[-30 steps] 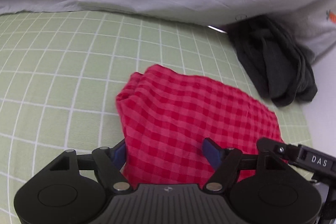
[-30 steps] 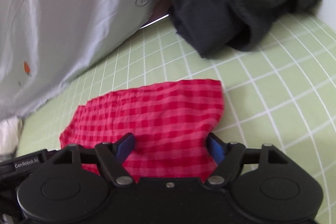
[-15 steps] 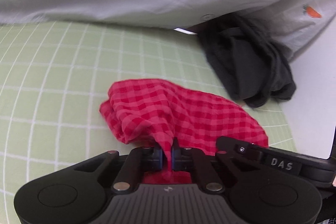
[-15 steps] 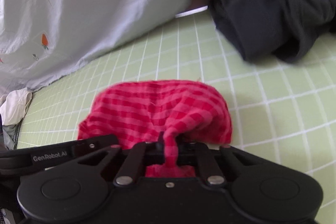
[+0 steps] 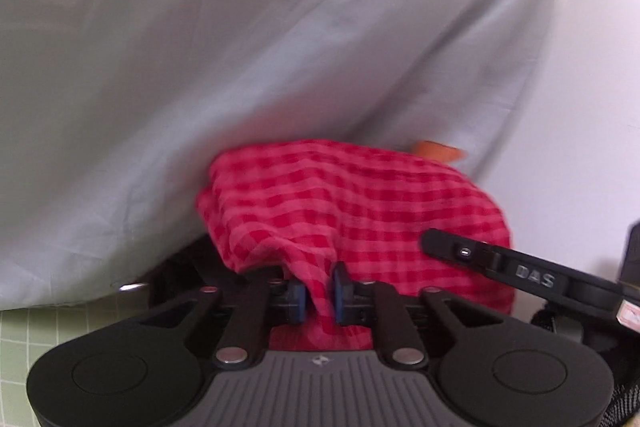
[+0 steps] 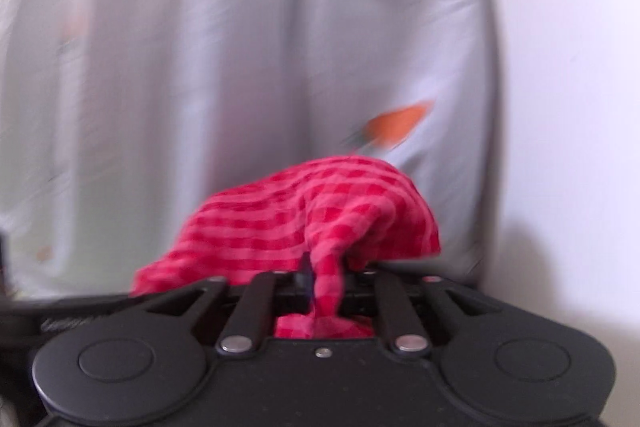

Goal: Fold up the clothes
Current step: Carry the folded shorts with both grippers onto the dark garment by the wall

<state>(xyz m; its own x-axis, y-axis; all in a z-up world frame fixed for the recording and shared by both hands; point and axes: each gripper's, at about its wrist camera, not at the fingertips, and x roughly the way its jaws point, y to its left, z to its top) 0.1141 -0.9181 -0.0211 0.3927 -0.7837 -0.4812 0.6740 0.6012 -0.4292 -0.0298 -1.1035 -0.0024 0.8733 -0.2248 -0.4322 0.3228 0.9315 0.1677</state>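
Note:
A red checked cloth (image 5: pixel 360 203) hangs bunched between both grippers, lifted off the mat. My left gripper (image 5: pixel 319 293) is shut on a pinch of its edge, blue pads pressing the fabric. The same red checked cloth (image 6: pixel 320 215) fills the lower middle of the right wrist view, where my right gripper (image 6: pixel 325 281) is shut on another pinch of it. The right gripper's black arm (image 5: pixel 520 269) crosses the left wrist view at the right. Both views are blurred by motion.
A pale grey sheet (image 5: pixel 260 47) with small orange carrot prints (image 6: pixel 396 125) fills the background in both views. A corner of the green grid mat (image 5: pixel 48 327) shows at lower left, with dark fabric (image 5: pixel 180 267) behind the left gripper.
Both grippers, open a second ago, closed on the red cloth and have raised it off the mat toward the grey sheet. The mat and dark clothes have dropped out of view.

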